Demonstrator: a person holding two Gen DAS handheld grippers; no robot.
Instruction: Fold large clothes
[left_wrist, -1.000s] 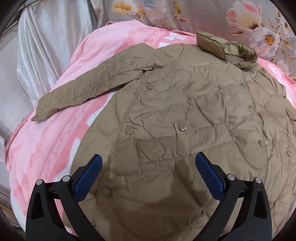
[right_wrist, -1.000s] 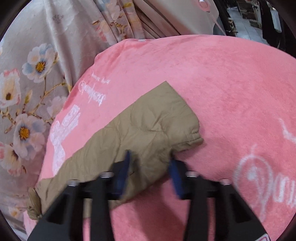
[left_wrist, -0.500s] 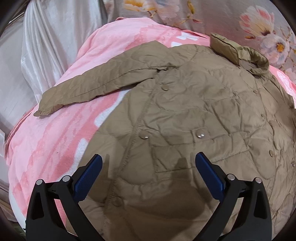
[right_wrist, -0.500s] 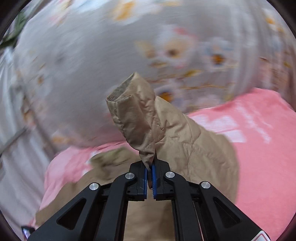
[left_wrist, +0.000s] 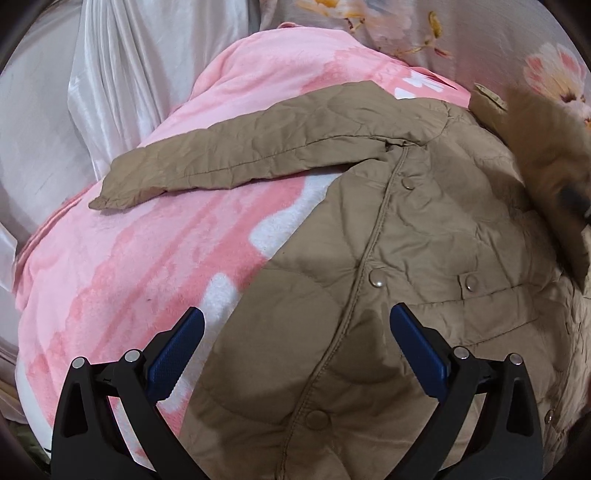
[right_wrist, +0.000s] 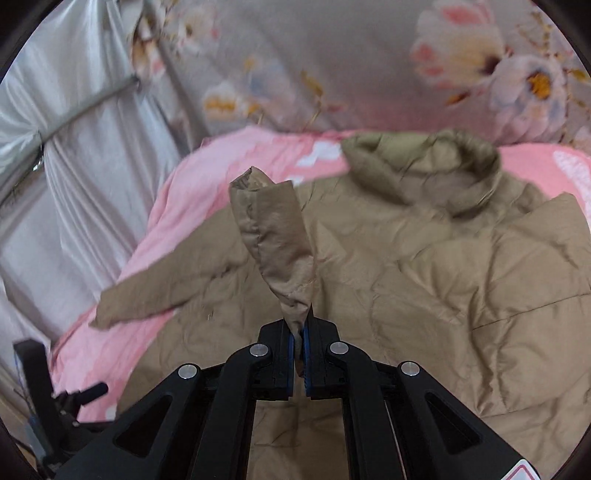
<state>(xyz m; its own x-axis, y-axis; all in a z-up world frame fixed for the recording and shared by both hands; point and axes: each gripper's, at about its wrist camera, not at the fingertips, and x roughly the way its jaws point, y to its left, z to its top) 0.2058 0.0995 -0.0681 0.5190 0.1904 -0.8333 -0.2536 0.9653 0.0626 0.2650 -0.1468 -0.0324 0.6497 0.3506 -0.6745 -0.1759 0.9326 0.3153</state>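
Observation:
A tan quilted jacket (left_wrist: 424, 240) lies front up on a pink blanket (left_wrist: 129, 266), with snap buttons along its placket. Its left sleeve (left_wrist: 240, 155) stretches out flat to the left. My left gripper (left_wrist: 295, 343) is open and empty, hovering over the jacket's lower left edge. My right gripper (right_wrist: 299, 350) is shut on the cuff of the other sleeve (right_wrist: 277, 240) and holds it up over the jacket body (right_wrist: 461, 288), with the collar (right_wrist: 436, 162) beyond. That lifted sleeve shows blurred at the right edge of the left wrist view (left_wrist: 546, 155).
A floral fabric (right_wrist: 369, 55) hangs behind the blanket. Silvery satin cloth (left_wrist: 92, 74) lies to the left. The left gripper's black frame (right_wrist: 40, 387) shows at the lower left of the right wrist view.
My right gripper shut on the right sleeve cuff, lifted it and swung it left over the jacket body. My left gripper drifted left toward the jacket's edge, still open.

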